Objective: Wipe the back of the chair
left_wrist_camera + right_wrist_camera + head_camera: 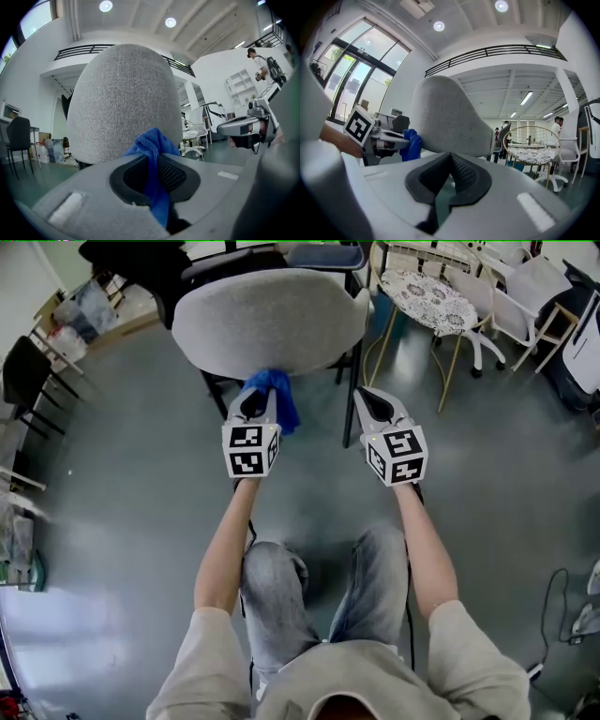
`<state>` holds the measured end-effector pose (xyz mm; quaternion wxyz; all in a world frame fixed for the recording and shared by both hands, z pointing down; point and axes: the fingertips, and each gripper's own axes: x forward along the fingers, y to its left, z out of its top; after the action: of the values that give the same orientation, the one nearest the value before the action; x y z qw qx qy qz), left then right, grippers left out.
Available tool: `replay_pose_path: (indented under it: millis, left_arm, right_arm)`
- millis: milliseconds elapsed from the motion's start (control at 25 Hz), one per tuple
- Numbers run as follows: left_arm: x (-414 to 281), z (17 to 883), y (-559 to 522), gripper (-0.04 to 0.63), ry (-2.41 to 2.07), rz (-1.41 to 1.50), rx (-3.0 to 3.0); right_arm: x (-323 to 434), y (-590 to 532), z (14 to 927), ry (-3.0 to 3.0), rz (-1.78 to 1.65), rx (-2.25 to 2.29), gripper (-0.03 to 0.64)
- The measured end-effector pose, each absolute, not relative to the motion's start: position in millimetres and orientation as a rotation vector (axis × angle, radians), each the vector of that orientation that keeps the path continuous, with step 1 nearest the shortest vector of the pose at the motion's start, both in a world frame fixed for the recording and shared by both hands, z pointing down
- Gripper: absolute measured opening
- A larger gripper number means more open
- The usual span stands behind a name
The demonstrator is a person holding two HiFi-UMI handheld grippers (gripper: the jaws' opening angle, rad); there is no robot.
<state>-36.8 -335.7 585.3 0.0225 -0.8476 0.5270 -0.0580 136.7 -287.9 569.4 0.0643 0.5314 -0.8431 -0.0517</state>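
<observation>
The chair back (270,322) fills the upper middle of the head view as a rounded grey upholstered shell; it looms in the centre of the left gripper view (124,98) and sits left of centre in the right gripper view (445,117).

The left gripper (253,401) is clamped on a blue cloth (275,395). In its own view the left gripper (157,164) has the cloth (154,145) bunched above the pads and trailing down between them. The right gripper (373,401) hangs to the right of the shell's lower edge. Its own view (450,161) shows the jaws drawn together at the tips with nothing between them.

The step in hand looks like the start of a wiping pass low on the shell. To do it well, the bunched end of the cloth should meet the fabric, not the hard jaw tips. Press lightly; sweep in overlapping strokes from one side to the other and work upward over the curve. The free gripper could steady the right edge if the chair turns or rolls on the grey floor (131,427).

Whether the cloth already touches the upholstery cannot be settled. From the right gripper view the cloth (411,144) sits at the shell's left edge, either touching or just beside it. The shell hides the seat in the head view, and only dark legs show beneath it. The lower end of the cloth is lost inside the jaws in the left gripper view.
</observation>
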Motion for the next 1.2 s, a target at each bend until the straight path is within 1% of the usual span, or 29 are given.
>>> replay_pose_path:
  millis: [320,720,1000,1200]
  left_arm:
    - [-19.2,540.9,-320.0,0.038,1.582,-0.117,-2.631]
    - [6.3,431.7,-307.4,0.038,1.493,0.007,-2.560]
    - [25.2,368.2,-304.7,0.038,1.448,0.079,-2.525]
    - [32.0,353.7,-313.0,0.038,1.440,0.090,-2.524]
  right_arm:
    - [147.4,-282.0,509.8,-2.574,-0.281,1.644,0.002]
    - [154.7,-271.7,452.4,-2.606,-0.350,1.689,0.002]
    - [152.4,-263.9,443.4,-2.614,-0.362,1.682,0.002]
    - [151.9,-263.3,449.7,-2.608,-0.354,1.675,0.002]
